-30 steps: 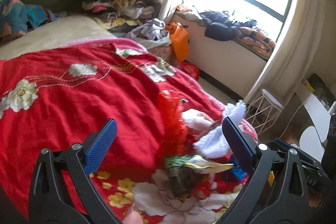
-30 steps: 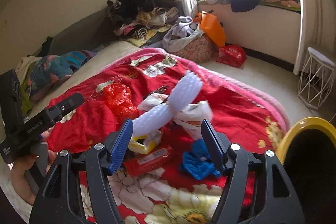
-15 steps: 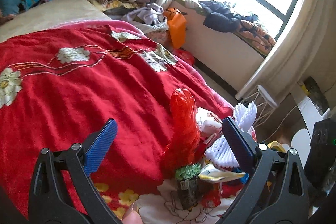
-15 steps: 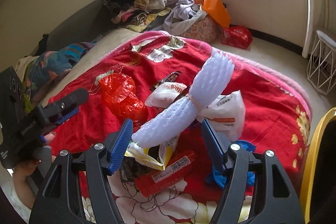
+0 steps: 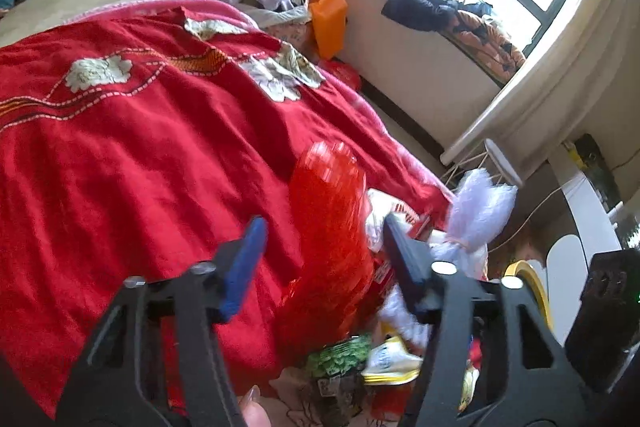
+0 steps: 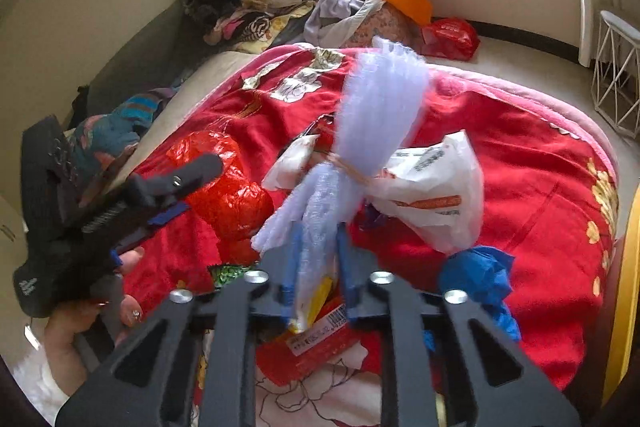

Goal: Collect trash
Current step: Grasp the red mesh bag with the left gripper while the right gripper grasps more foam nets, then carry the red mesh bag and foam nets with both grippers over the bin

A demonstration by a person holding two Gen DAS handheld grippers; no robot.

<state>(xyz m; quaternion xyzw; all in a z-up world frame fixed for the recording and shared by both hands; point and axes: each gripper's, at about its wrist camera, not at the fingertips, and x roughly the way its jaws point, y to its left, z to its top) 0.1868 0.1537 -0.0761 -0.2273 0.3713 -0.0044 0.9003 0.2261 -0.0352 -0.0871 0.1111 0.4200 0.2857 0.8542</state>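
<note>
1. The right hand-held gripper [image 6: 316, 263] is clamped narrowly on the lower part of a pale lilac foam-net sleeve tied at its waist with a band [image 6: 360, 147]. The sleeve stands up and fans out beyond the fingertips, probably gripped low so that it lifts free of the heap.
2. The left hand-held gripper [image 5: 320, 251] stands wide, one finger on each side of a crumpled red translucent plastic bag [image 5: 328, 247]. It looks like a straddle before a pinch (whether either pad touches yet I cannot tell).
3. The rest of the trash lies on the red flowered bedspread [image 6: 520, 163]. A white printed plastic bag [image 6: 432, 195] sits just beyond the right fingers, a crumpled blue wrapper [image 6: 480, 279] to their right, and a red labelled packet [image 6: 320, 343] beneath them.
4. A yellow bin rim [image 6: 624, 291] at the far right is likely where it all goes.
</note>
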